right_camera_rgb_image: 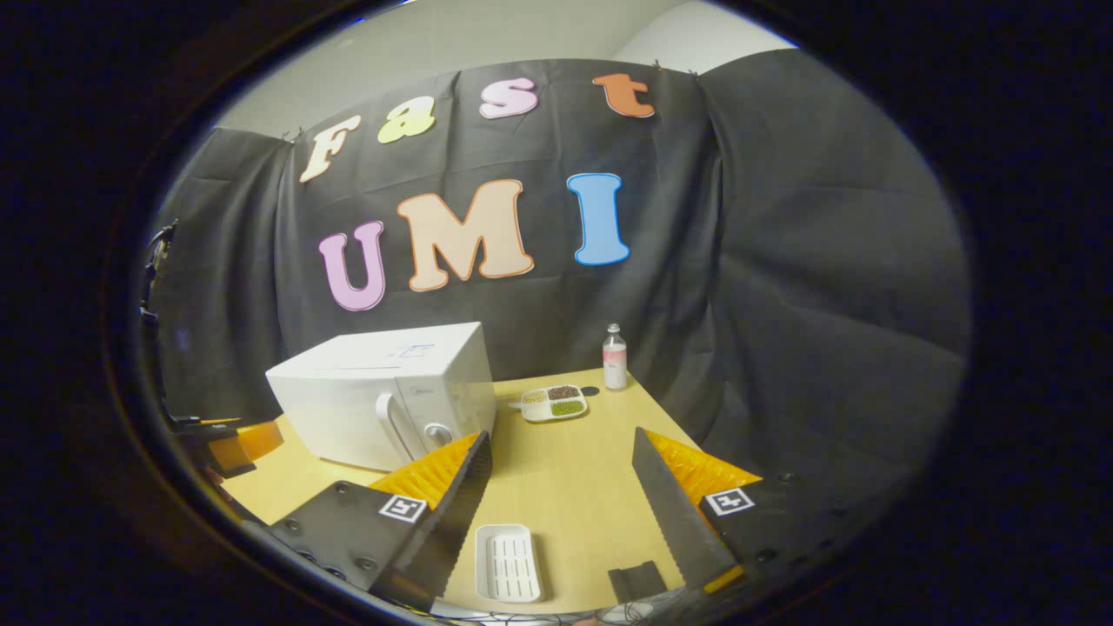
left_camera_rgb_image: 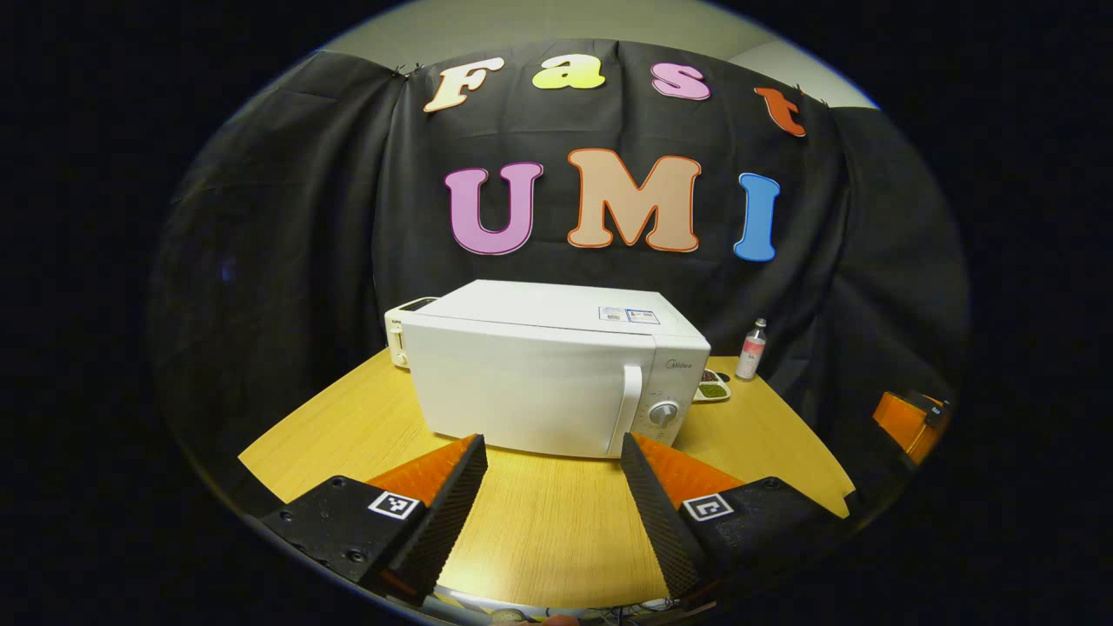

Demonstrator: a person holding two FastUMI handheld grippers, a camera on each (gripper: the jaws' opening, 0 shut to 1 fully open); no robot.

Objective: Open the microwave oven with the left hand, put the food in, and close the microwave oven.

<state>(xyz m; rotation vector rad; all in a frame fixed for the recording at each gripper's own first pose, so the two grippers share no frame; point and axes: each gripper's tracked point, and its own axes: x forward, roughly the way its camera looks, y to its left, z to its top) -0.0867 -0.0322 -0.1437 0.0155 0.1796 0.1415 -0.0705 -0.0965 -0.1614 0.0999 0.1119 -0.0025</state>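
So far nothing is gripped: left claw (left_camera_rgb_image: 554,452) spread apart, empty, facing the shut microwave (left_camera_rgb_image: 539,374) on the desk (left_camera_rgb_image: 556,530). Handle (left_camera_rgb_image: 629,404) at 2 o'clock from my fingers. Risk: hooking it off-centre could drag the oven sideways. Right claw (right_camera_rgb_image: 561,452) also apart; food tray (right_camera_rgb_image: 554,402) at 12 o'clock, bottle (right_camera_rgb_image: 615,356) just beside it — easy to topple, I judge.

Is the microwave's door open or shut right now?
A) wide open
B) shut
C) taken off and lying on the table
B: in the left gripper view the microwave has its door flat against the front, with the handle beside the knob, and the left claw sits open short of it, touching nothing.
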